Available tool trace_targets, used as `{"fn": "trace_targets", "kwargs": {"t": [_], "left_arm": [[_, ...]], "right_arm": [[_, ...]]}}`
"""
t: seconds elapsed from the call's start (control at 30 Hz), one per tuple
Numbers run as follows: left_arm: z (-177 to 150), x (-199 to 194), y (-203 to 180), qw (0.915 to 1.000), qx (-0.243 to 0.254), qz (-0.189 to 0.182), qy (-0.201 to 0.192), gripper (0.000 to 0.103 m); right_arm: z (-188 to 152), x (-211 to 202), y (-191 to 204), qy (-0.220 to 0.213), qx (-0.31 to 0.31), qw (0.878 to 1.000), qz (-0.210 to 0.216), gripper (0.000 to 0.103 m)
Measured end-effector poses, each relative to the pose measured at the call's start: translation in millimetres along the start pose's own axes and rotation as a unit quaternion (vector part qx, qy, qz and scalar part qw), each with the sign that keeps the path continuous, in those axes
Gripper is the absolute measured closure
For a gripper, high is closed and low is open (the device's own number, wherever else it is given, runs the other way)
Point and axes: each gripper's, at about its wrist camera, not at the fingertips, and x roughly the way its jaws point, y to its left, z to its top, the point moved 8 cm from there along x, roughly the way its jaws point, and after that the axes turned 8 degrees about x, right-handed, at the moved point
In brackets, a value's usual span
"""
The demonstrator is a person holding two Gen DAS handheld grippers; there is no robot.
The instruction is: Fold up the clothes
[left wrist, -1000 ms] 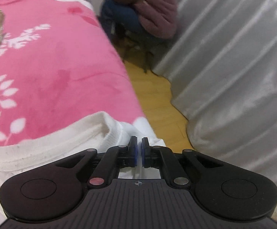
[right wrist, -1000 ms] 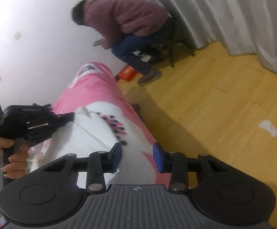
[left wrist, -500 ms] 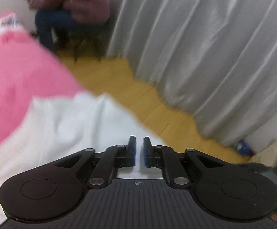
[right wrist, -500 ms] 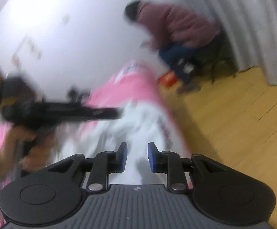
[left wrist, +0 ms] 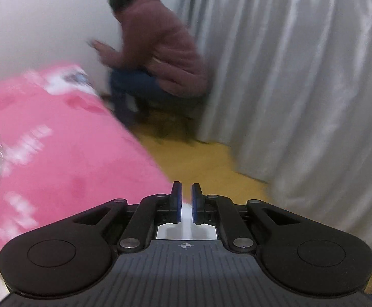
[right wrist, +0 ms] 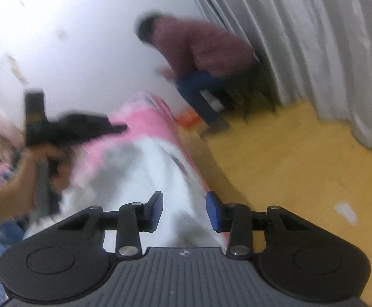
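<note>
So my left hand-held gripper (left wrist: 186,199) is clamped on a strip of the white shirt (right wrist: 145,168) (blurry), which lies on the pink bed (left wrist: 58,153). My right hand-held gripper (right wrist: 184,208) is opening above the shirt, pinching nothing.

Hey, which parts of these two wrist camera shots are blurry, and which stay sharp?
Left wrist view: the pink bedspread and seated person are motion-smeared, while the left gripper stays sharp. Right wrist view: the white garment and hand are smeared; the right gripper is crisp.
</note>
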Motion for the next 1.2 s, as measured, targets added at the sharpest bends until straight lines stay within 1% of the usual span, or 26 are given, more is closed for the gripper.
{"fn": "trace_targets", "kwargs": {"t": [0.03, 0.07, 0.1, 0.13, 0.17, 0.2, 0.23, 0.27, 0.3, 0.33, 0.37, 0.4, 0.47, 0.53, 0.57, 0.67, 0.73, 0.77, 0.8, 0.83, 0.87, 0.93, 1.0, 1.07, 1.13, 1.2], "left_arm": [[-10, 4, -8, 0.9993, -0.004, -0.032, 0.02, 0.097], [-19, 11, -12, 0.9982, -0.002, -0.046, 0.039, 0.096], [-30, 21, -13, 0.997, 0.01, -0.042, 0.065, 0.095], [-39, 34, -9, 0.9963, 0.027, -0.023, 0.079, 0.096], [-41, 39, -2, 0.9963, 0.038, -0.012, 0.076, 0.098], [-37, 43, 5, 0.9971, 0.039, 0.001, 0.066, 0.098], [-29, 47, 11, 0.9982, 0.022, 0.018, 0.054, 0.098], [-22, 51, 17, 0.9983, 0.004, 0.038, 0.043, 0.099], [-16, 53, 23, 0.9952, 0.002, 0.09, 0.039, 0.098], [-10, 49, 31, 0.9911, 0.007, 0.128, 0.037, 0.099], [-4, 44, 38, 0.9869, 0.014, 0.157, 0.034, 0.099], [1, 34, 44, 0.9862, 0.0, 0.164, 0.025, 0.098], [3, 10, 52, 0.9864, -0.035, 0.16, 0.003, 0.095], [5, -22, 62, 0.9782, -0.046, 0.202, -0.01, 0.087], [6, -32, 63, 0.9763, -0.052, 0.21, -0.015, 0.083], [-8, -74, 69, 0.9764, -0.066, 0.205, -0.017, 0.082], [-18, -101, 66, 0.9765, -0.06, 0.206, -0.015, 0.077], [-20, -110, 67, 0.9764, -0.054, 0.209, -0.014, 0.069], [-26, -121, 69, 0.9762, -0.048, 0.211, -0.012, 0.063], [-34, -133, 71, 0.9758, -0.045, 0.214, -0.01, 0.061], [-39, -140, 74, 0.976, -0.043, 0.213, -0.006, 0.054], [-48, -149, 86, 0.976, -0.027, 0.216, 0.007, 0.05], [-61, -154, 89, 0.9761, -0.009, 0.216, 0.016, 0.05], [-72, -154, 93, 0.9771, 0.006, 0.211, 0.029, 0.049], [-75, -148, 98, 0.977, 0.025, 0.209, 0.037, 0.049], [-77, -140, 105, 0.9782, 0.036, 0.2, 0.042, 0.046]], "right_arm": [[1, 2, 10, 0.001, -0.015, 1.0, 0.019, 0.061], [-1, 6, 18, 0.008, -0.027, 0.999, 0.031, 0.061], [-4, 10, 24, 0.016, -0.038, 0.998, 0.041, 0.06], [-9, 18, 27, 0.034, -0.04, 0.998, 0.042, 0.06], [-17, 28, 26, 0.058, -0.039, 0.997, 0.033, 0.061], [-23, 35, 22, 0.073, -0.041, 0.996, 0.019, 0.063], [-30, 40, 18, 0.084, -0.043, 0.995, 0.004, 0.063], [-30, 38, 16, 0.079, -0.041, 0.996, 0.0, 0.063], [-29, 36, 16, 0.077, -0.043, 0.996, -0.005, 0.063], [-31, 35, 13, 0.079, -0.048, 0.996, -0.012, 0.063], [-35, 33, 10, 0.081, -0.045, 0.996, -0.014, 0.063], [-35, 31, 8, 0.081, -0.039, 0.996, -0.012, 0.063], [-35, 29, 7, 0.082, -0.033, 0.996, -0.009, 0.063], [-32, 25, 4, 0.08, -0.036, 0.996, -0.01, 0.062], [-32, 25, 3, 0.08, -0.036, 0.996, -0.009, 0.062], [-31, 31, -2, 0.077, -0.033, 0.996, -0.006, 0.062], [-31, 31, -4, 0.075, -0.033, 0.997, -0.004, 0.061], [-31, 31, -4, 0.073, -0.032, 0.997, -0.003, 0.061], [-33, 27, -2, 0.071, -0.03, 0.997, -0.001, 0.06], [-32, 24, -1, 0.068, -0.027, 0.997, 0.0, 0.059], [-30, 22, 0, 0.063, -0.024, 0.998, 0.0, 0.056], [-27, 15, 6, 0.053, -0.027, 0.998, 0.004, 0.052], [-24, 11, 13, 0.043, -0.041, 0.998, 0.005, 0.047], [-17, 12, 19, 0.039, -0.041, 0.998, 0.004, 0.043], [-7, 21, 25, 0.04, -0.034, 0.999, 0.002, 0.043], [4, 37, 36, 0.048, -0.048, 0.998, -0.009, 0.043]]}}
